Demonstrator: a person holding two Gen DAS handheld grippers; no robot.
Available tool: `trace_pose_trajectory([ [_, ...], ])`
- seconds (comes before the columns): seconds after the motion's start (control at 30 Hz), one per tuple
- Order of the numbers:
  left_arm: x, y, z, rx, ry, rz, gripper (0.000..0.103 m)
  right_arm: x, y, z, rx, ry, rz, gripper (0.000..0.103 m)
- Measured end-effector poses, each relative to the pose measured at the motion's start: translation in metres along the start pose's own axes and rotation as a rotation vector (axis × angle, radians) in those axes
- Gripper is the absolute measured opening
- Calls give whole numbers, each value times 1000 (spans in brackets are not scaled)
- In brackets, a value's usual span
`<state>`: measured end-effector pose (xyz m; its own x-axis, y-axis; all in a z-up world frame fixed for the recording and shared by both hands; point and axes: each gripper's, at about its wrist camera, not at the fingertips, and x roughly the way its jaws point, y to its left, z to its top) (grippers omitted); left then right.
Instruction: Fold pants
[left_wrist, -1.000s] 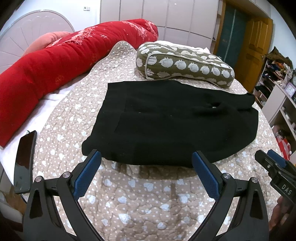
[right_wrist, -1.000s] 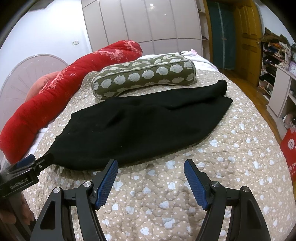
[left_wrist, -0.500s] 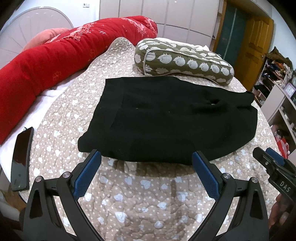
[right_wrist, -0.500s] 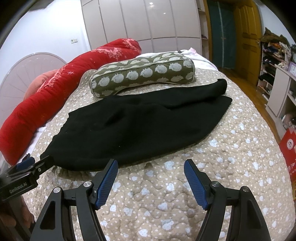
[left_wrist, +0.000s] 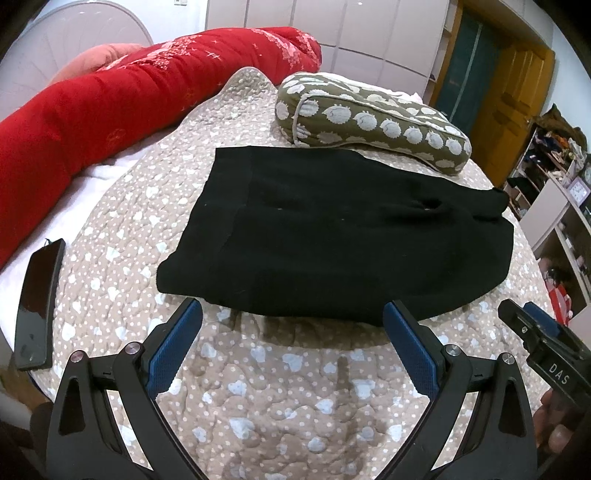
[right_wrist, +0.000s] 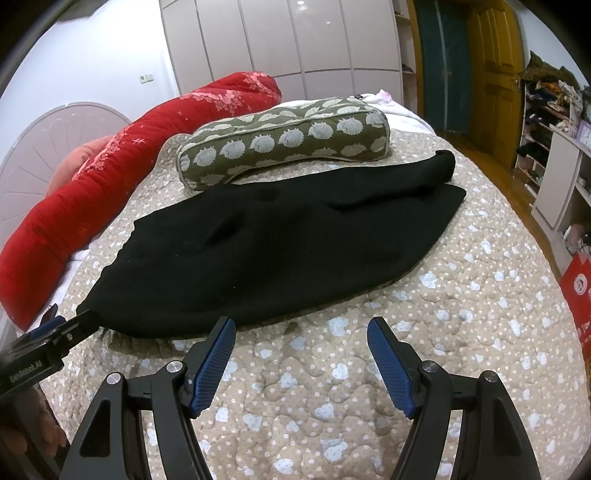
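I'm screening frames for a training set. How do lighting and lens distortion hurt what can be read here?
Left wrist view: fisheye bows the bed's quilt; the black pants read as a near-featureless dark mass. Right wrist view: ceiling-light glare on the wardrobe doors, dark vignetted corners, sharp focus.

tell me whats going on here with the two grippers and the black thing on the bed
A person holds a gripper in each hand over a bed, set to fold the black pants lying flat on the quilt. Both the left gripper and the right gripper are open, at the near edge of the pants, gripping nothing. A patterned pillow lies behind the pants, and a phone sits at the bed's left edge.
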<state>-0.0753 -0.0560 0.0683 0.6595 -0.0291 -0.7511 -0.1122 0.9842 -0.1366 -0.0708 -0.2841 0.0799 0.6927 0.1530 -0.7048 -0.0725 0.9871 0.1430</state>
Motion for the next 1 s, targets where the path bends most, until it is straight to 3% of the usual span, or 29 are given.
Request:
trace_pose_trajectory([
  [0.2,0,13,0,-55,18,-10,99,4,-4,0,7,37,-9,73],
  [0.47,4,48,-6,-267,44,-60,99,10,-22,1,57,65,-7,73],
  [0.73,33,54,1,-392,83,-89,99,23,-73,15,186,75,-26,72],
  [1.0,66,42,16,-403,106,-124,99,67,-146,47,398,46,-11,72],
])
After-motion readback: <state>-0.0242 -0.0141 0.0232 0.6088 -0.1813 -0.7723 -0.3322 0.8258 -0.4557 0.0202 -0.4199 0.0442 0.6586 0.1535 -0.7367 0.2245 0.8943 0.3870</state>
